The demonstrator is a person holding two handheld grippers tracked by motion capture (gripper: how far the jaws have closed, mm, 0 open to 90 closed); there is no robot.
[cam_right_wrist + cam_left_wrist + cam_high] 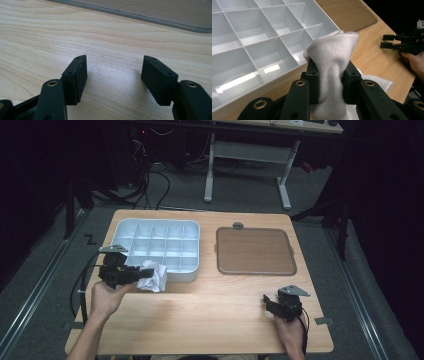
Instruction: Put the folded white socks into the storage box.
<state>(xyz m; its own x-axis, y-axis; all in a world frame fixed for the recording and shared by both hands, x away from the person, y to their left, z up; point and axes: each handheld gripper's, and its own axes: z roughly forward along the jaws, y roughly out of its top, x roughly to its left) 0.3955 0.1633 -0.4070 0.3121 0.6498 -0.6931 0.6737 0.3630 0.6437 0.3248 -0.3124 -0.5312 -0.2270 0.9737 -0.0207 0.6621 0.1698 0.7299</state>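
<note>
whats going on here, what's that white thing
A person at a wooden table holds a two-jaw gripper in each hand. The left gripper is clamped on a crumpled white cloth, held at the near right corner of a white compartment tray whose cells look empty. The right gripper rests open over bare table with nothing between its jaws. A clear flat lid lies to the right of the tray.
</note>
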